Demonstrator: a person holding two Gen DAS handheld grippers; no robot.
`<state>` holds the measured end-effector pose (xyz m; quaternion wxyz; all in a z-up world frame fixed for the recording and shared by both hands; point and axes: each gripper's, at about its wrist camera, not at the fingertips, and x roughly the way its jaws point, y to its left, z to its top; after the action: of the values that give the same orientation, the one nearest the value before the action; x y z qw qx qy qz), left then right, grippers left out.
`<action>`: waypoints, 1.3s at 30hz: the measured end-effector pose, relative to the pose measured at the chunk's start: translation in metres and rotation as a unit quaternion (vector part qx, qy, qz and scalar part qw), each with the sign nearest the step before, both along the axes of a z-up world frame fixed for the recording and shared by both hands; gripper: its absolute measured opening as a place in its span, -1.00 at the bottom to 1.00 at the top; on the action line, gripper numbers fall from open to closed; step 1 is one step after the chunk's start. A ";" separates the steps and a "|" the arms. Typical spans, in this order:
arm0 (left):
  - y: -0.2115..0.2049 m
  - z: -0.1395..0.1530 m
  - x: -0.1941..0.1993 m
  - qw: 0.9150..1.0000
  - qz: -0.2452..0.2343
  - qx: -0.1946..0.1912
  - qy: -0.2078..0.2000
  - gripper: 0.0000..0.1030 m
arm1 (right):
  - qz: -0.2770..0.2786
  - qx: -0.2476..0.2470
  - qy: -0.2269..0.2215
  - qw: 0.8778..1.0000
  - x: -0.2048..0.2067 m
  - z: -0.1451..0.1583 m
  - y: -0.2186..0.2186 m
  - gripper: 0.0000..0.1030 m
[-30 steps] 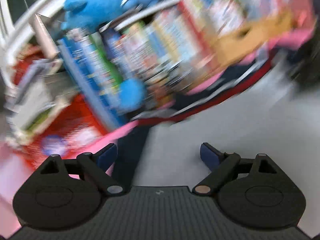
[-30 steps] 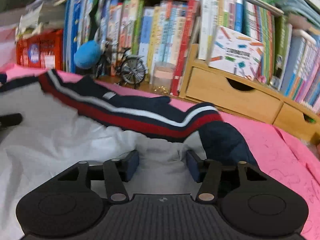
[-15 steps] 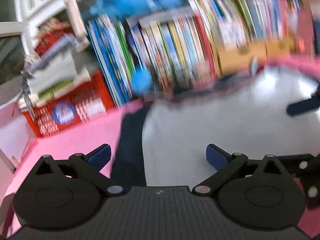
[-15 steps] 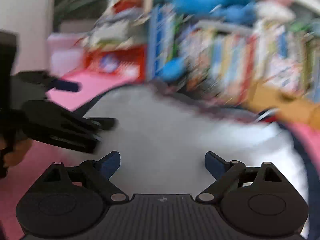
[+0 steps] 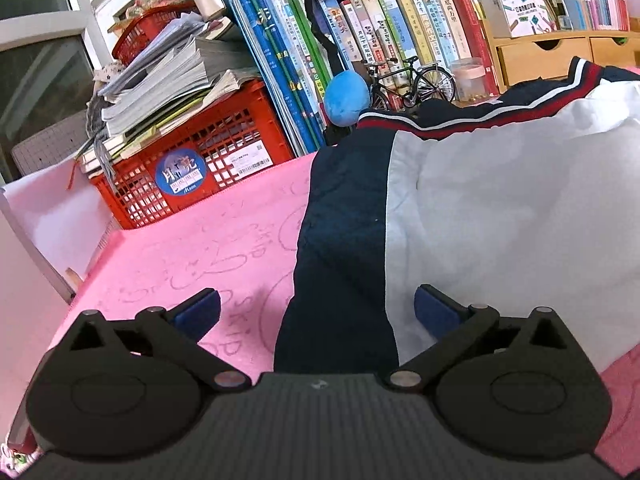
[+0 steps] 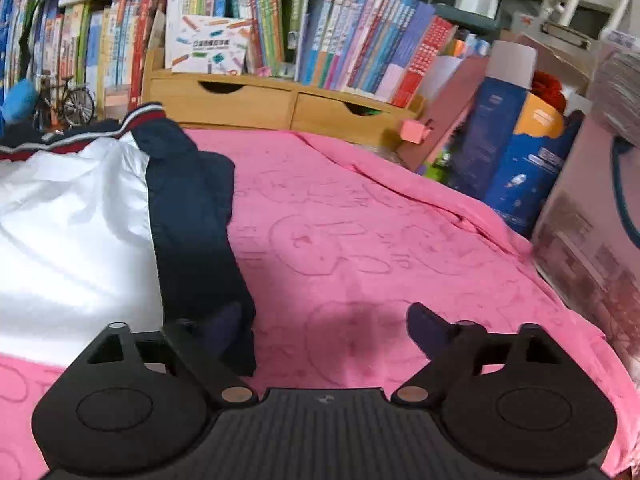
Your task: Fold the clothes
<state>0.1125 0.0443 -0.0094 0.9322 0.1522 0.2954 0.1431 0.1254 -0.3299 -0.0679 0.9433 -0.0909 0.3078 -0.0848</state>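
Observation:
A white and navy jacket [image 5: 500, 216] with red and white stripes lies folded on a pink blanket [image 5: 208, 248]. In the left wrist view my left gripper [image 5: 316, 312] is open and empty, low over the jacket's near left corner, straddling its navy side panel [image 5: 340, 240]. In the right wrist view the jacket [image 6: 72, 232] lies at the left and my right gripper [image 6: 324, 324] is open and empty at its near right corner. Its left fingertip [image 6: 226, 326] is over the navy edge [image 6: 192, 220]; the right one is over the blanket [image 6: 380, 240].
A red crate [image 5: 192, 160] stacked with papers stands at the back left. Rows of books [image 5: 380, 40], a blue plush [image 5: 346, 98] and a model bicycle [image 5: 416, 80] line the back. Wooden drawers [image 6: 280, 106], boxes [image 6: 516, 152] and a carton [image 6: 592, 216] stand at the right.
Both grippers swung quickly from the jacket's far part to its near corners. The right gripper, nearly shut on the cloth a second ago, now stands open. The jacket now lies folded over.

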 end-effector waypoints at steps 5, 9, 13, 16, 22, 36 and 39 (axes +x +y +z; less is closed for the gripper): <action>0.004 0.001 0.000 1.000 0.000 -0.015 0.001 1.00 | 0.017 0.023 -0.010 1.000 -0.028 0.012 -0.001 0.65; 0.002 0.000 0.000 1.000 0.000 -0.006 0.001 1.00 | 0.013 0.086 0.015 0.996 -0.033 -0.001 -0.016 0.26; -0.002 0.000 0.000 1.000 0.000 0.008 -0.001 1.00 | -0.053 0.060 -0.005 0.997 -0.020 -0.001 -0.030 -0.16; 0.000 0.001 0.000 1.000 0.001 0.003 0.000 1.00 | -0.110 0.075 -0.016 0.991 -0.016 0.008 -0.051 -0.21; 0.002 0.002 0.000 1.000 0.001 -0.004 0.001 1.00 | 0.011 0.366 0.014 0.931 -0.037 0.003 -0.057 0.00; 0.012 0.007 -0.006 0.999 0.002 -0.044 -0.004 1.00 | 0.087 0.530 0.042 0.842 -0.051 -0.008 0.119 0.55; 0.014 0.025 -0.033 0.997 -0.019 -0.071 -0.030 0.92 | 0.097 0.541 0.041 0.834 -0.049 -0.008 0.119 0.52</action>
<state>0.0797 0.0583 0.0157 0.9518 0.0865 0.2737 0.1083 0.0766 -0.2106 -0.0763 0.8316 0.4011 0.3330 0.1914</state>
